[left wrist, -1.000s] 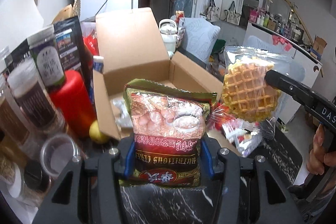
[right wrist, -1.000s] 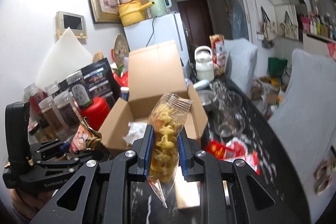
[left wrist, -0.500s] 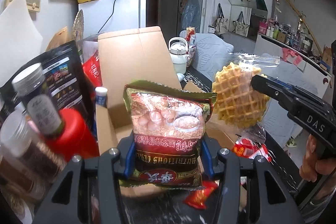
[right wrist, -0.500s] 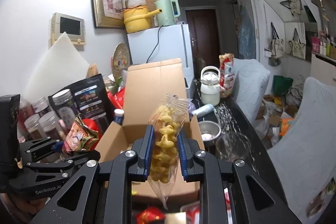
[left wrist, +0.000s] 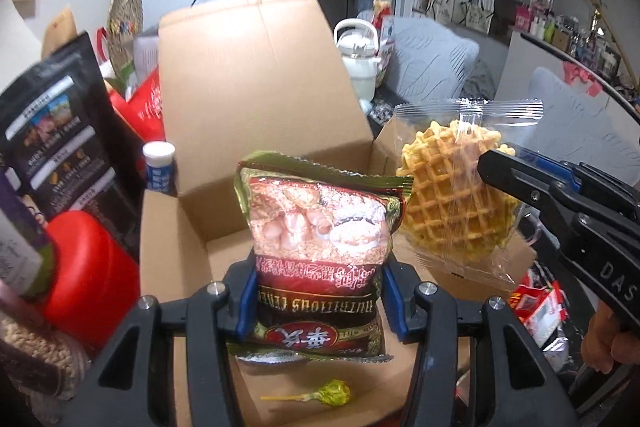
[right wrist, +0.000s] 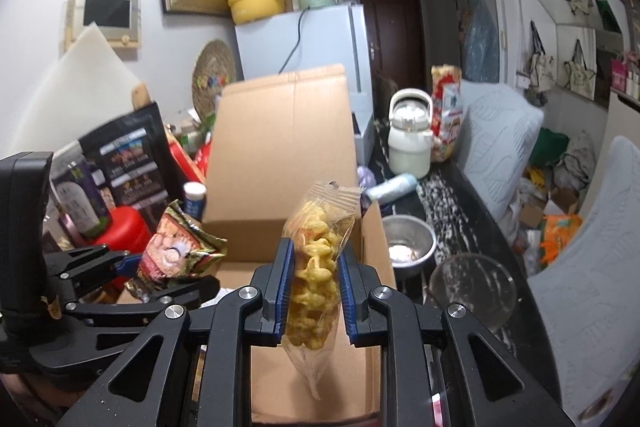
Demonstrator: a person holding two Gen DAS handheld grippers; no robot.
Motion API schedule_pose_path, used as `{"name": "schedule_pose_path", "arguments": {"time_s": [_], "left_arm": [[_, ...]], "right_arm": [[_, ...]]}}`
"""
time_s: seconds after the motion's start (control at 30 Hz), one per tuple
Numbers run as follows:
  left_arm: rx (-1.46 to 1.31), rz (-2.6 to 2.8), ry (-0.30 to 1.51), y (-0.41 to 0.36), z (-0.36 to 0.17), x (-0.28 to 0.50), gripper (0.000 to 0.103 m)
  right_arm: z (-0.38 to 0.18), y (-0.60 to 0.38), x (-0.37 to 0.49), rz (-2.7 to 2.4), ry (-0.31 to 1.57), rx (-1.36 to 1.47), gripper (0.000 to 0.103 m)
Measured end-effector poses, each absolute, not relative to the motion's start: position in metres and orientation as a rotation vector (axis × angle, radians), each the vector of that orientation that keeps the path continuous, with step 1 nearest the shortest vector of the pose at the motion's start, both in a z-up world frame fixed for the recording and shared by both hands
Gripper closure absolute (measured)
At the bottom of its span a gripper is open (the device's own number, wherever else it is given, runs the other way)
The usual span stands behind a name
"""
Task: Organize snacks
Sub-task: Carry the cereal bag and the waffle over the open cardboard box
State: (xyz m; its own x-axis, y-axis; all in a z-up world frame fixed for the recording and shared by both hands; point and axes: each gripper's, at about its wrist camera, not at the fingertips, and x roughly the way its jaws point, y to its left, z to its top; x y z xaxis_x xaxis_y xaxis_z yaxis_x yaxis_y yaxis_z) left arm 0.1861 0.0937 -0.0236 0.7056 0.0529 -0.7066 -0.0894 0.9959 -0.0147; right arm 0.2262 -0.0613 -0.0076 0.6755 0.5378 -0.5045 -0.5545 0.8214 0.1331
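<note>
My left gripper [left wrist: 320, 291] is shut on a red and green cereal packet [left wrist: 320, 247], held upright over the open cardboard box [left wrist: 256, 99]. My right gripper [right wrist: 316, 287] is shut on a clear-wrapped waffle [right wrist: 316, 259], also above the box [right wrist: 280, 155]. In the left wrist view the waffle [left wrist: 452, 195] hangs just right of the cereal packet, gripped by the right gripper [left wrist: 496, 167]. The right wrist view shows the left gripper [right wrist: 136, 263] with the cereal packet [right wrist: 176, 251] at the box's left side. A yellow-green lollipop [left wrist: 332, 393] lies on the box floor.
Left of the box stand a red canister [left wrist: 88, 267], a black pouch [left wrist: 56, 139] and jars. To the right sit a white kettle [right wrist: 410, 139], a steel bowl [right wrist: 406, 245], a glass bowl [right wrist: 472, 291] and red wrappers [left wrist: 540, 311] on the dark marble counter [right wrist: 444, 195].
Both grippers have carried their packets forward, over the open box. The box now looms larger and its floor with the lollipop has come into view.
</note>
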Motion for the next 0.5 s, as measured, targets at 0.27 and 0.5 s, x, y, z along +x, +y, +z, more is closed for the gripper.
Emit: {"name": "schedule_pose_path", "arguments": {"time_s": [0.27,0.5], "left_arm": [[-0.036,0.130,0.841,0.097,-0.040,0.202,0.053],[-0.003,0.155,0.897,0.094,-0.052,0.206,0.053]], "right_arm": [[-0.027,-0.052,0.239,0.617,0.617,-0.050,0.081],[-0.038,-0.045,0.239,0.610,0.652,-0.079,0.081]]}}
